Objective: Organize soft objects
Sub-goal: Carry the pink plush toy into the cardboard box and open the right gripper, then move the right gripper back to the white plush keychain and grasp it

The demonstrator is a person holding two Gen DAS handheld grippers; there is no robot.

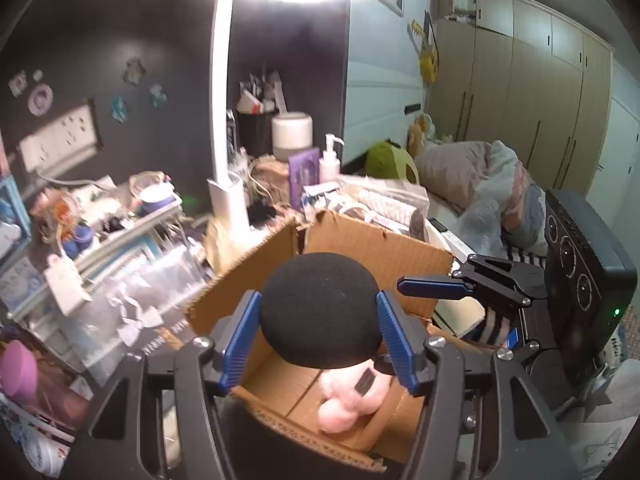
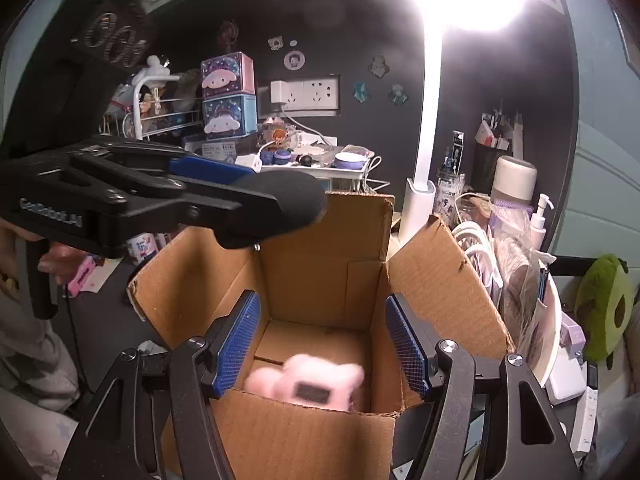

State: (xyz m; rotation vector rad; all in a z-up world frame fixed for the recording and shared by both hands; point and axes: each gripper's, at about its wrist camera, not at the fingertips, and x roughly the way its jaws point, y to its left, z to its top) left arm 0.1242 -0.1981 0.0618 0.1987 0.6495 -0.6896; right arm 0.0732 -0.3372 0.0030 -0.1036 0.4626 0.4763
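progress looks partway: one soft thing is in, one is about to go in.

nearest the left wrist camera, the left gripper (image 1: 319, 336) is clenched on a black foam ball (image 1: 320, 308), its blue pads pressed against the ball's two sides. the ball hangs over the open mouth of the box (image 1: 372, 258), above the floor and not yet inside. in the right wrist view the same ball (image 2: 286, 202) sits above the box's left flap, held clear of the cardboard.

the right gripper (image 2: 322, 344) is released, its pads apart with nothing between them, poised over the near rim of the box (image 2: 320, 272).

below, on the box floor, lies a pink plush (image 2: 306, 378), blurred, with a dark tag on it; it shows under the ball in the left view too (image 1: 352, 394). that piece seems done.

left to do, as i judge it: lower the ball in and let go.

beyond the box the desk is crowded, and a lamp (image 2: 426, 120) glares. a green plush (image 2: 606, 308) lies to the right; whether it belongs to the task i cannot tell.
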